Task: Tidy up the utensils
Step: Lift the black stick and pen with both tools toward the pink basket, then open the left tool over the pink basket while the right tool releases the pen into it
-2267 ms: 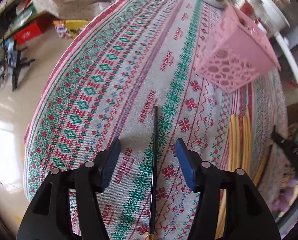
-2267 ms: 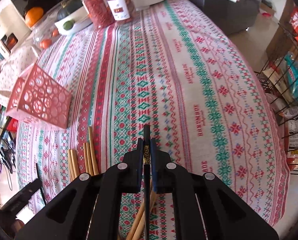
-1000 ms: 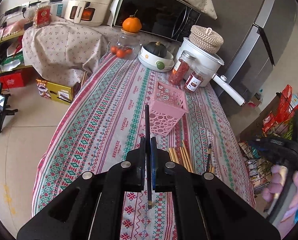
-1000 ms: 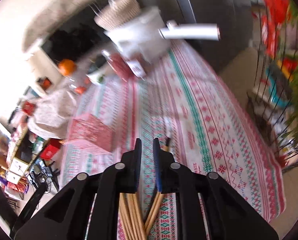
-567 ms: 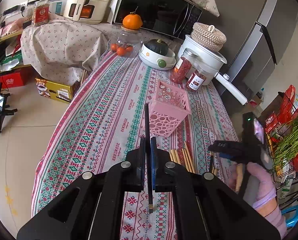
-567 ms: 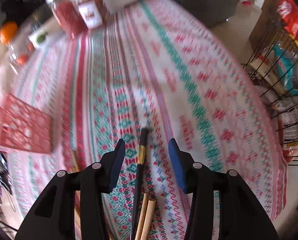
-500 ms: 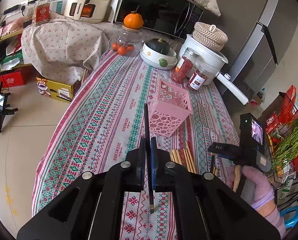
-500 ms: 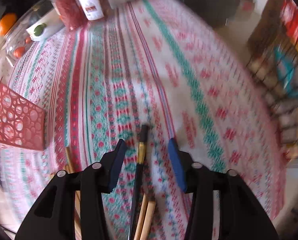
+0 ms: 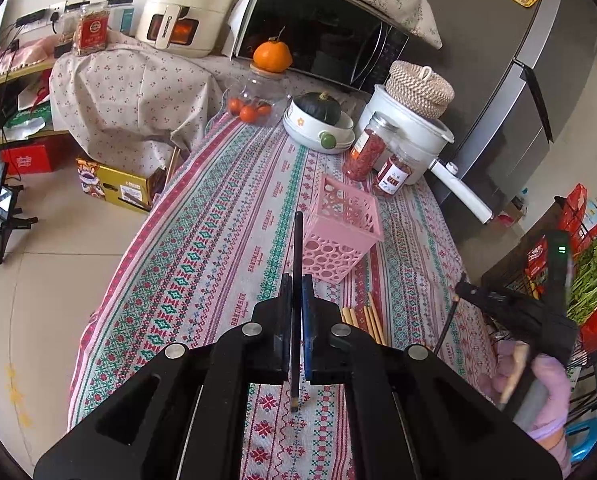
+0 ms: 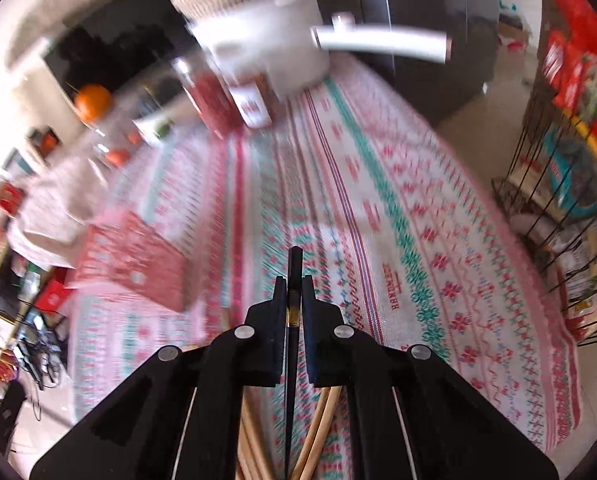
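**Two black chopsticks clamped, pink basket ahead and to the side**

Pink perforated basket point(image 9: 340, 236) standing upright on the patterned tablecloth point(image 9: 202, 248), open mouth facing up, mid-table, short of the two red-filled jars point(image 9: 368, 148). Just left of its near corner in the left wrist view, a black chopstick point(image 9: 297, 264), long axis running straight out along the fingers and rising toward the basket rim, pinched by the fully closed left gripper point(image 9: 297, 300); lower tip hanging free below the jaws, clear of the cloth. Closer of the two tools to the basket: the left.

Farther out, the right gripper point(image 10: 294, 304), jaws having just closed onto a second black chopstick point(image 10: 292, 280), gold band sitting between the pads, stick likewise aligned with the fingers. From this tool, basket point(image 10: 132, 268) well off to the left and ahead, blurred. Beneath it, pale wooden chopsticks point(image 10: 322, 420) lying loose on the cloth, also visible near the basket's base from the left view point(image 9: 362, 318).

Likely demand of the coming move: tipping each stick toward upright over the basket mouth.
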`<action>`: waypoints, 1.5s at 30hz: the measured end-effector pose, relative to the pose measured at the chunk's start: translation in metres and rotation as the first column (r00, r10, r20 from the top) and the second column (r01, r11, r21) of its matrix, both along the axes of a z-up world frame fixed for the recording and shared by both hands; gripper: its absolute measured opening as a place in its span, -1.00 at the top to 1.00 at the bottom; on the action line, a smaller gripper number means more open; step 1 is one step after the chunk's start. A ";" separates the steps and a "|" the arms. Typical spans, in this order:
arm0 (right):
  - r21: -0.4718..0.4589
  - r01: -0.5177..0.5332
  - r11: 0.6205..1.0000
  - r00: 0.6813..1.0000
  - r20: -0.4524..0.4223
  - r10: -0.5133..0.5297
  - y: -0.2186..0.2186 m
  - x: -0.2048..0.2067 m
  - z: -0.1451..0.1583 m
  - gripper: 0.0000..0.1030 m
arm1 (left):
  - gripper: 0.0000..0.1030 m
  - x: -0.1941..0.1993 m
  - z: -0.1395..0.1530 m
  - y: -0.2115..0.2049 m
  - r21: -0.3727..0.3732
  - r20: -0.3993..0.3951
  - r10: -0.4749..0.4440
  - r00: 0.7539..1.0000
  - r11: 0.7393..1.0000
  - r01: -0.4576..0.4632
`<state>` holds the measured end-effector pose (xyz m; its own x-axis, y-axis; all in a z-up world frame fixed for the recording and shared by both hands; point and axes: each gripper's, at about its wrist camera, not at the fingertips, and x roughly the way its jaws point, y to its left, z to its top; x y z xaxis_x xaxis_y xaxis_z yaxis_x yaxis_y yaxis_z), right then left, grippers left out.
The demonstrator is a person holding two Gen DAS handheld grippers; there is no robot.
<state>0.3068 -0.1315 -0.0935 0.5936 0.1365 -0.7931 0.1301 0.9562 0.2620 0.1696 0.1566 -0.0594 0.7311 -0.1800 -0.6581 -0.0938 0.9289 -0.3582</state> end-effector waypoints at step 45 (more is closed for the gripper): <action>0.057 -0.119 0.991 0.946 0.311 0.096 0.089 0.052 0.145 0.85 | 0.47 0.082 0.091 0.037 -0.104 0.162 0.138 0.977 0.987 -0.122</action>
<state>0.3587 -0.0423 0.0511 0.7853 0.2642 -0.5599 -0.0701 0.9365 0.3436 0.2515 0.1940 0.0320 0.8512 -0.1303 -0.5084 -0.1429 0.8746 -0.4634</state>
